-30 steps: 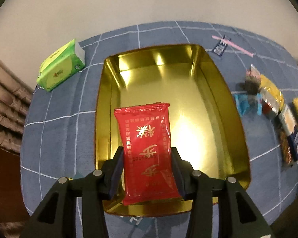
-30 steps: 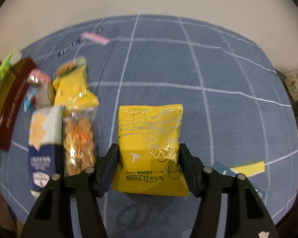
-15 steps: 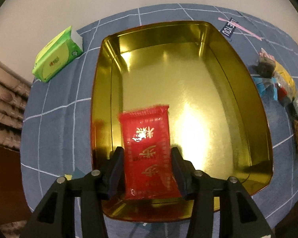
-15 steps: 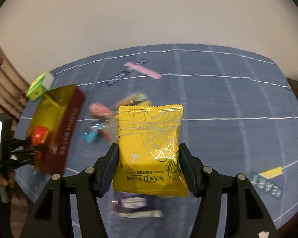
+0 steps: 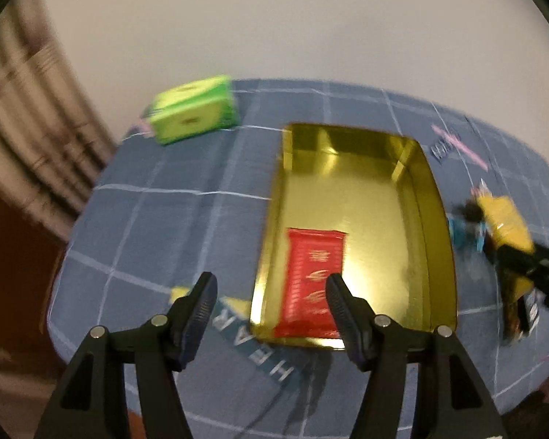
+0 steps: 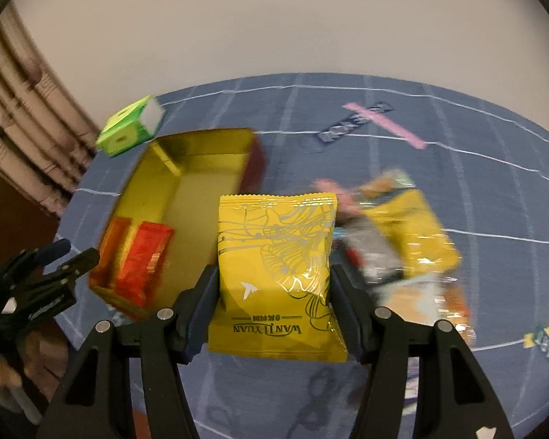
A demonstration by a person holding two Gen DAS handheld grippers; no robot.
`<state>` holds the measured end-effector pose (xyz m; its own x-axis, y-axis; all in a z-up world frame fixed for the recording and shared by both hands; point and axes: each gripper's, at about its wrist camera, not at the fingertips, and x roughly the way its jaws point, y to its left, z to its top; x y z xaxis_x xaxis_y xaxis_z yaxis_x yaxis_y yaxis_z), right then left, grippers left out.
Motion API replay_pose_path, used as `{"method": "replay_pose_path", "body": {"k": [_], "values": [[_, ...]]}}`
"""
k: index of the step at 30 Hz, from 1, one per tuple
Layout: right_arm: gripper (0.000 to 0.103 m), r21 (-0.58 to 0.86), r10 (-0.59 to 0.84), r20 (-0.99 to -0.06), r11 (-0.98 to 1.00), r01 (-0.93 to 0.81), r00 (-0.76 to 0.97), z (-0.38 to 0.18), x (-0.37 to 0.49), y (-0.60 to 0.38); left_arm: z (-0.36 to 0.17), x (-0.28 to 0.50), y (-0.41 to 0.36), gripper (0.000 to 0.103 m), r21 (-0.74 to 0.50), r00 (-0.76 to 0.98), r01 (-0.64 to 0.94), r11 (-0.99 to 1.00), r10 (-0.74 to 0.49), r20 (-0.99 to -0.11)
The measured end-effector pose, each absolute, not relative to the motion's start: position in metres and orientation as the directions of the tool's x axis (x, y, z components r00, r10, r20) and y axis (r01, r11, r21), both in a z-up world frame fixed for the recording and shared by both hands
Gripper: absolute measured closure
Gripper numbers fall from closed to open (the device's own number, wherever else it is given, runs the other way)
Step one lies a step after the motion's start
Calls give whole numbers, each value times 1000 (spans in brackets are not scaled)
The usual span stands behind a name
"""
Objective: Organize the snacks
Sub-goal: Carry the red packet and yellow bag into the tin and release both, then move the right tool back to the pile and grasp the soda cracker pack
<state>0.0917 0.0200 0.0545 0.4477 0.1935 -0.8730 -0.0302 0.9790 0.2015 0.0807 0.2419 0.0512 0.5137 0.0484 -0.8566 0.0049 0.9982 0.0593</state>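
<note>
We are bringing the yellow packet (image 6: 274,274), pinched in the right gripper (image 6: 274,292), toward the gold tin (image 5: 439,219), while the left gripper (image 5: 267,300), whose jaws have just been opening, is hanging empty beside the red packet (image 5: 311,278) lying inside.

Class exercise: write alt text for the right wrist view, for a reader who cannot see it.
The right gripper clamps a yellow snack packet above a blue checked cloth. Behind, left, a gold tin holds a red packet.
</note>
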Motion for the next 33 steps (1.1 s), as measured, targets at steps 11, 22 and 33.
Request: {"method": "replay_pose_path", "body": {"k": [11,22,33], "values": [[47,122,145,-901,989,-81,409,29,113,109,30,28,327,40,88,416,-361,928,245,-876],[47,33,67,-915,995,-92,398,3,124,140,27,29,334,40,5,400,-380,925,169,-901],[40,-20,37,-914,991,-135,404,-6,126,153,25,31,324,40,11,403,-354,935,163,-901]]}}
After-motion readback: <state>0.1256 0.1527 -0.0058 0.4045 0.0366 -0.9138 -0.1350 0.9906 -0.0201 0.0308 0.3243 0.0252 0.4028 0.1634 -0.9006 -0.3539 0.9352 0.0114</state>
